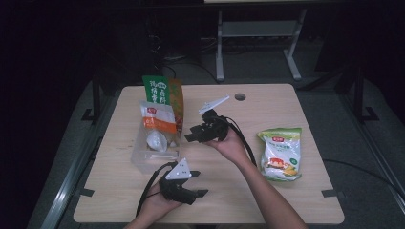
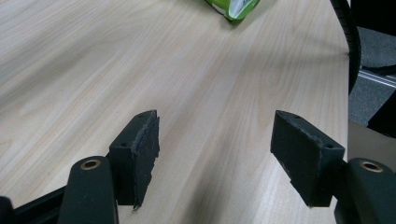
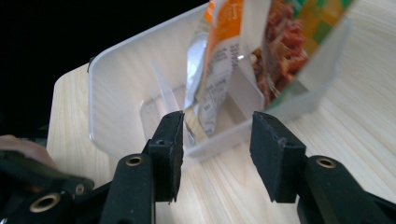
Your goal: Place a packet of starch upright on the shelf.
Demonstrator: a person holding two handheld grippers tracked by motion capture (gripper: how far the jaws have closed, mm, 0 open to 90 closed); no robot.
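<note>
A clear plastic bin [image 1: 143,162] stands left of the table's middle with snack packets upright in it: a tall green and orange bag [image 1: 160,90] and an orange-white packet [image 1: 157,119]. My right gripper [image 1: 192,133] hovers just right of the bin, pointing at it. In the right gripper view its jaws [image 3: 215,149] stand open and hold nothing, with the bin's near wall [image 3: 116,93] and the orange-white packet [image 3: 219,60] right ahead. My left gripper [image 1: 199,184] rests near the front edge. It is open over bare wood [image 2: 215,154] with nothing between its jaws.
A green-white snack bag [image 1: 281,152] lies flat on the table's right side, and its corner [image 2: 232,7] shows in the left gripper view. A round cable hole [image 1: 240,97] sits near the far edge. Black cables trail from both grippers.
</note>
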